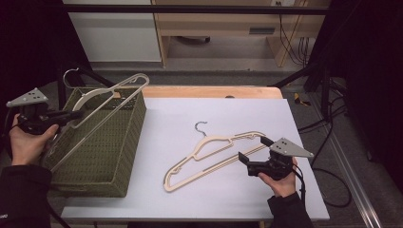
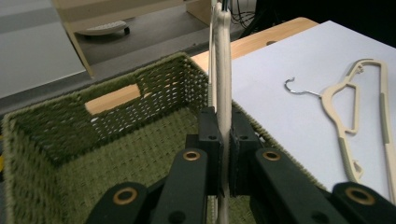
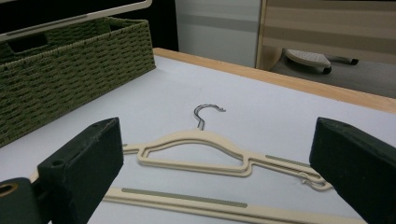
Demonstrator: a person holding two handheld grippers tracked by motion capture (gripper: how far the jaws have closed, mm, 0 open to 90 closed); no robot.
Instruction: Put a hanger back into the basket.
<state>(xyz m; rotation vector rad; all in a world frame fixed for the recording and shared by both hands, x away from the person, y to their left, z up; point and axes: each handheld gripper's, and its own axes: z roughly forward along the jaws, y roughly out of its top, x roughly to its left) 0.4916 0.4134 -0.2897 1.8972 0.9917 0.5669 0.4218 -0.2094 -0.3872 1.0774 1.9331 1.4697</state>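
My left gripper (image 1: 71,114) is shut on a cream hanger (image 1: 110,99) and holds it tilted over the green woven basket (image 1: 112,164). Its metal hook (image 1: 71,74) points to the far left. In the left gripper view the pads (image 2: 208,140) pinch the hanger's edge (image 2: 222,70) above the basket's inside (image 2: 116,149). A second cream hanger (image 1: 214,153) lies flat on the white table top (image 1: 214,107). My right gripper (image 1: 254,148) stands open at its right end. In the right gripper view that hanger (image 3: 201,147) lies between and just ahead of the wide-open gripper (image 3: 217,161).
The basket (image 3: 70,70) stands at the table's left edge. A wooden strip (image 1: 209,91) runs along the far side of the table. Beyond it are a light wood cabinet (image 1: 223,28) and cables on the floor (image 1: 328,156) to the right.
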